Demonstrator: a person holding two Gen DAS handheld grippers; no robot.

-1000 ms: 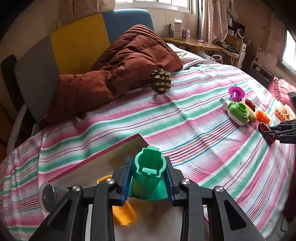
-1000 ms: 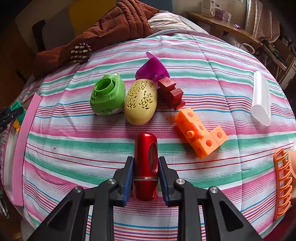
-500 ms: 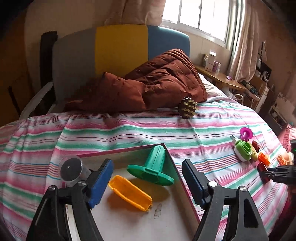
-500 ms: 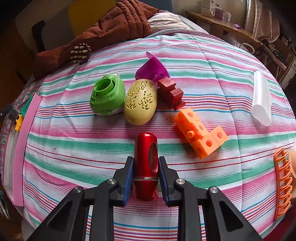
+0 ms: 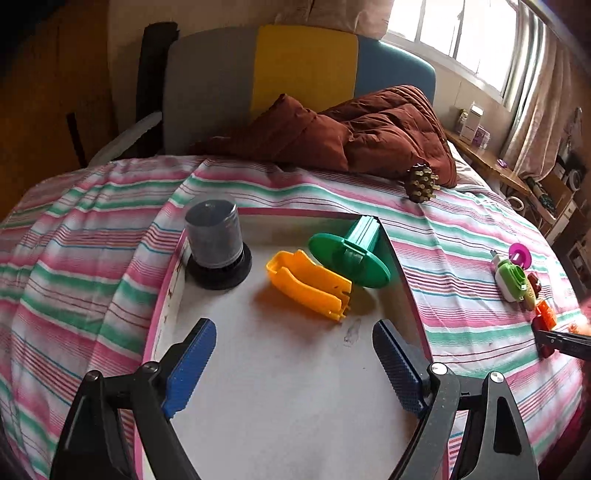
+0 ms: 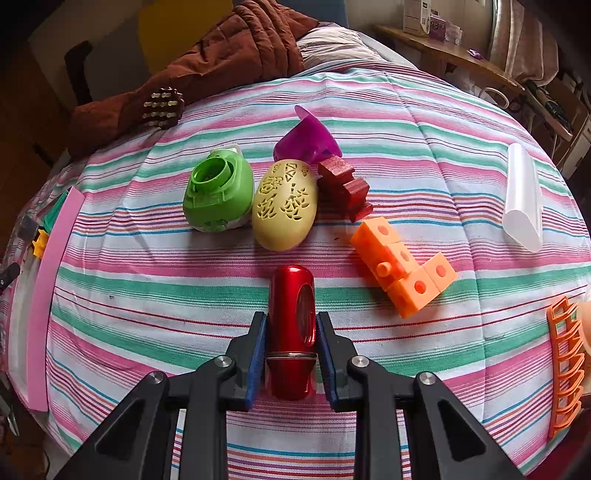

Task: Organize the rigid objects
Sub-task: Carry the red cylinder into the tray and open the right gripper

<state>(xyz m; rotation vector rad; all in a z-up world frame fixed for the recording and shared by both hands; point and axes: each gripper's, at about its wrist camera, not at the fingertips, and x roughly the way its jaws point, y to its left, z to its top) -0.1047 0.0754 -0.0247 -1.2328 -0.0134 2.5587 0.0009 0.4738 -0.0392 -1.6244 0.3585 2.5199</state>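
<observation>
Right claw [image 6: 290, 343]: pinching red cylinder [image 6: 291, 317] on the bed, near the pink-rimmed tray [image 5: 400, 266], likely for transfer there. Left claw [image 5: 291, 363]: spread, empty, above tray holding green flanged piece [image 5: 349, 254], yellow clip [image 5: 308, 284], dark jar [image 5: 216, 243].

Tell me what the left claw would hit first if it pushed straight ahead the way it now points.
Probably the yellow plastic piece lying in the tray: it sits just ahead of the open left claw, between the fingers' line. The green flanged part lies behind it. Depth is uncertain.

A bedroom: striped bedsheet [image 6: 369, 110], brown quilt [image 5: 369, 133], curtained window [image 5: 461, 33].
</observation>
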